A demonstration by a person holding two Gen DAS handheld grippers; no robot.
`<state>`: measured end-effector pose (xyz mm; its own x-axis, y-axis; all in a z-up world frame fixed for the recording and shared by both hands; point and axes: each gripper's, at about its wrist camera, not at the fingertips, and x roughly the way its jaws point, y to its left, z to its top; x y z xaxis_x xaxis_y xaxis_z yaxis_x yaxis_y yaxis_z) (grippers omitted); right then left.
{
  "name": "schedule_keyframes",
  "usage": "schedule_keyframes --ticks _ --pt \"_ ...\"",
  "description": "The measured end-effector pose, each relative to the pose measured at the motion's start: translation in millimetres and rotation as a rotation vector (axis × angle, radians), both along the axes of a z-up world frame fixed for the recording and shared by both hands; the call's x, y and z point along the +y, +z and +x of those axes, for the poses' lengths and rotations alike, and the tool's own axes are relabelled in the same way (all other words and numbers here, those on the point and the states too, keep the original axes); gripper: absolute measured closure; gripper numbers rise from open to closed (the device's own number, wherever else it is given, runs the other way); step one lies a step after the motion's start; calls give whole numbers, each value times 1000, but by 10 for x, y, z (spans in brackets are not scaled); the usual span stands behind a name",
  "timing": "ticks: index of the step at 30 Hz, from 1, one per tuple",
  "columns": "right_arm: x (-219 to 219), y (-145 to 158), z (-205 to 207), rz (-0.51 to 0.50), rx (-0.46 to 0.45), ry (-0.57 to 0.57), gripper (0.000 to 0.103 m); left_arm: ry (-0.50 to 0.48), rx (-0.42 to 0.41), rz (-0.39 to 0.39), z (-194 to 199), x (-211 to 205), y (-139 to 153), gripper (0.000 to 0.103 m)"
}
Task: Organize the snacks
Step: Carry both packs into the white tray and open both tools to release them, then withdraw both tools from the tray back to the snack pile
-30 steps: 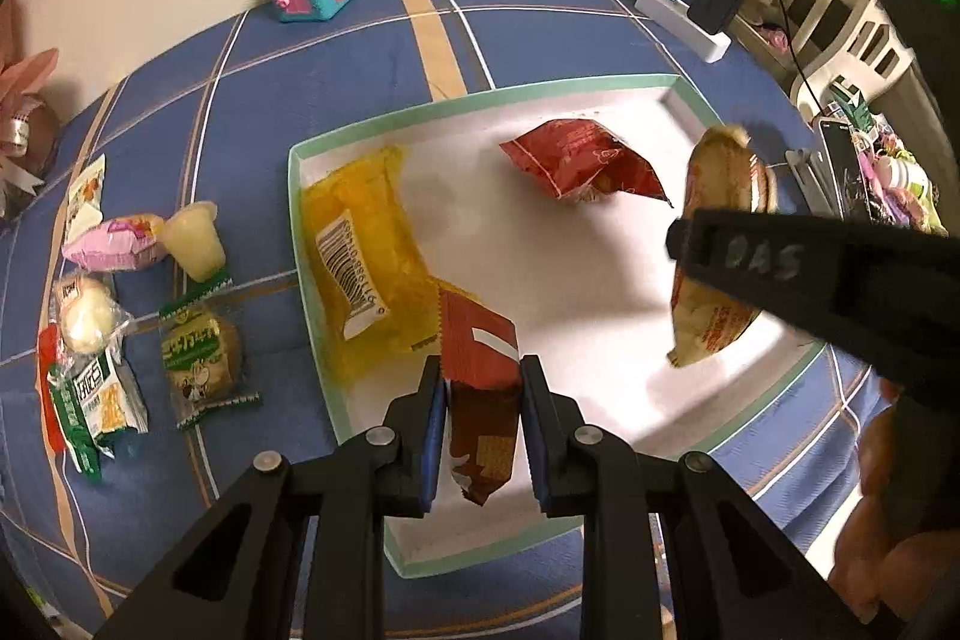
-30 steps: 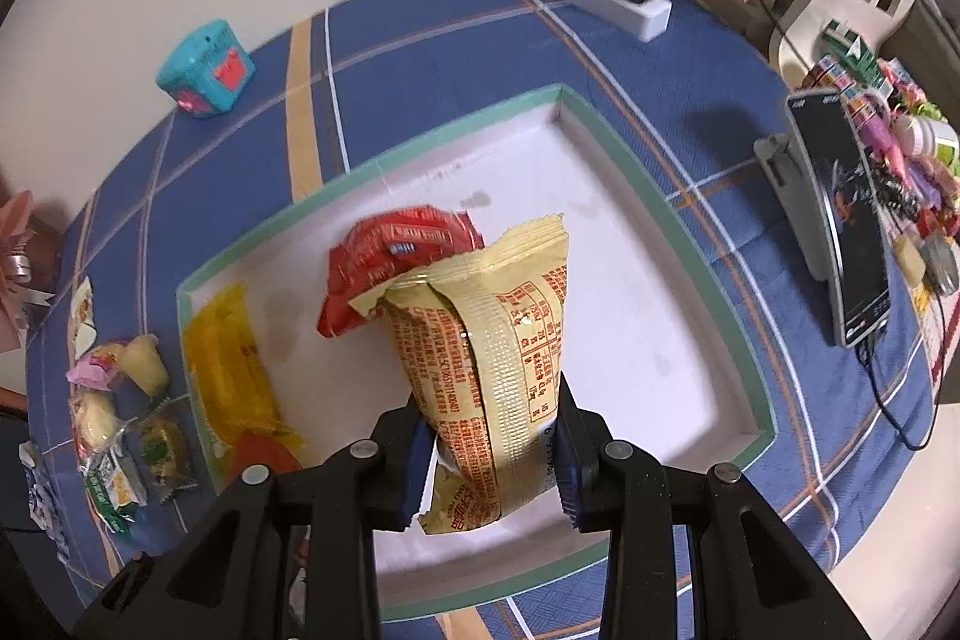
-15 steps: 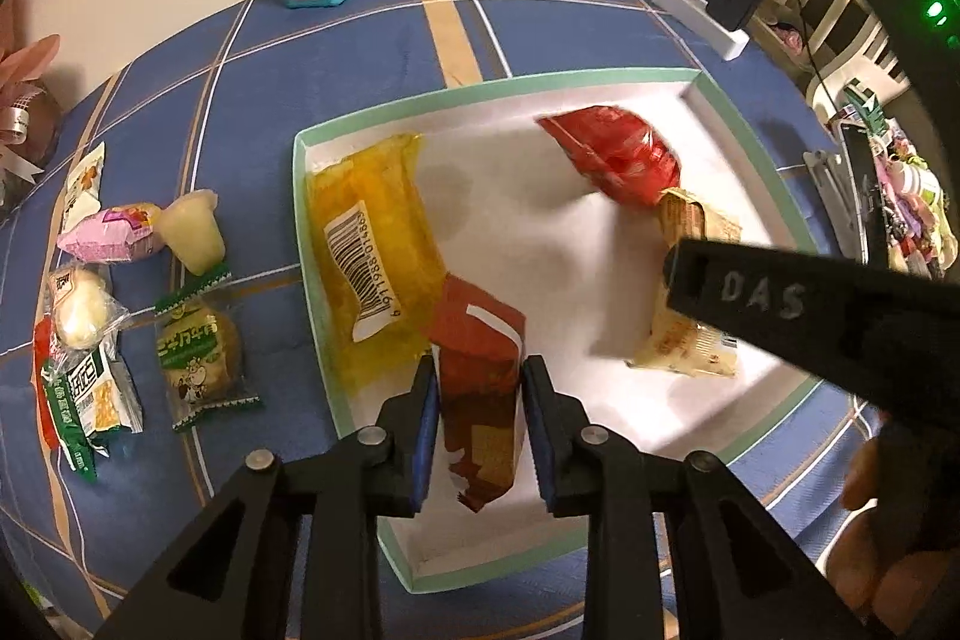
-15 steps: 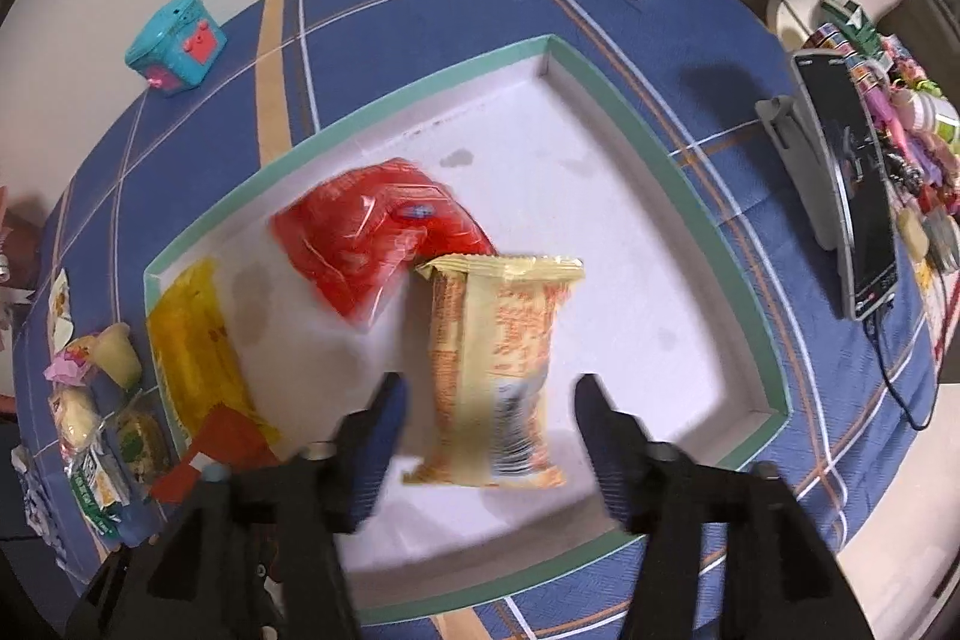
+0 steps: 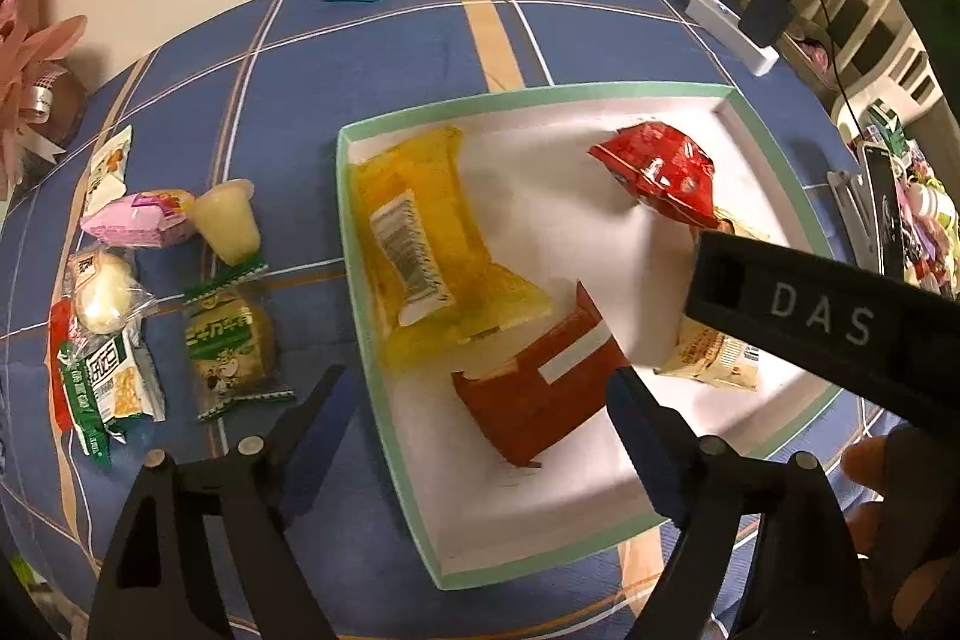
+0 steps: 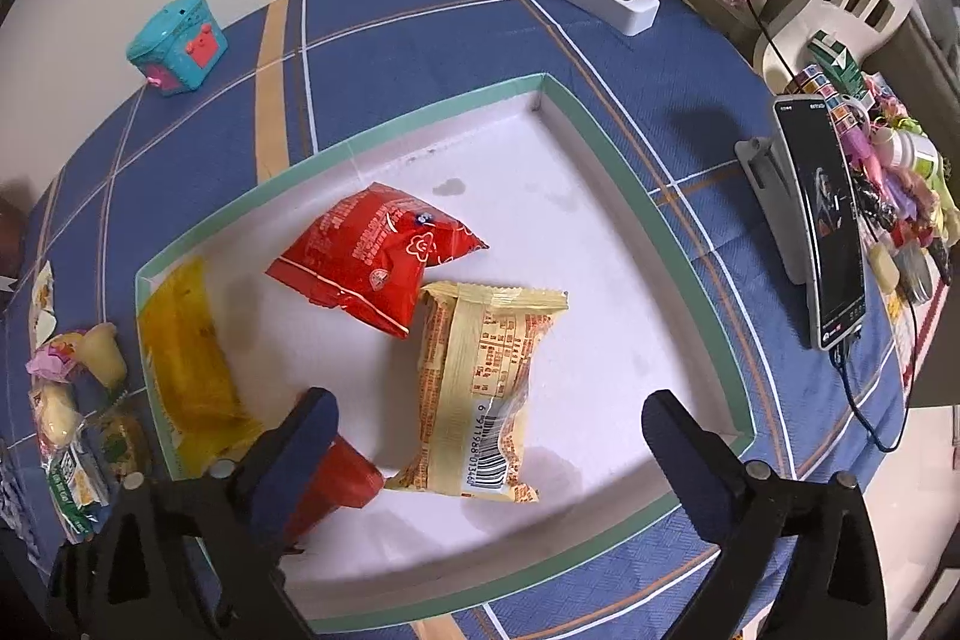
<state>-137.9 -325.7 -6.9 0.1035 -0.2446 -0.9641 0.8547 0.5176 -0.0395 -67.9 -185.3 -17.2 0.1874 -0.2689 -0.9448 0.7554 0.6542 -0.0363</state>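
Left gripper jaws opening, nothing pinched, dark red packet lying loose between them on the tray floor. Right gripper jaws likewise spreading wide, cream packet released flat below, touching the bright red bag. Yellow packet along the tray left wall. More snacks outside on the blue cloth.
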Motion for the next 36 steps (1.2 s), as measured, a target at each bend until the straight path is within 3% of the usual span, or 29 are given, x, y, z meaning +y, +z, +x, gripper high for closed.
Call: schedule_keyframes --ticks 8,14,16,25,29,36 --pt "64 149 -4 -49 -25 19 0 58 -41 -40 138 167 133 6" --pt "117 266 45 -81 -62 40 0 168 -89 -70 369 390 217 5" --pt "134 300 62 -91 -81 47 0 200 -94 -86 439 451 224 0" --pt "262 315 168 -58 -162 90 0 356 -113 -148 839 830 305 0" --pt "383 268 290 -28 -167 149 0 449 -135 -132 1051 1085 307 0" --pt "607 298 451 -59 -154 232 0 567 -161 -71 1336 1530 285 0"
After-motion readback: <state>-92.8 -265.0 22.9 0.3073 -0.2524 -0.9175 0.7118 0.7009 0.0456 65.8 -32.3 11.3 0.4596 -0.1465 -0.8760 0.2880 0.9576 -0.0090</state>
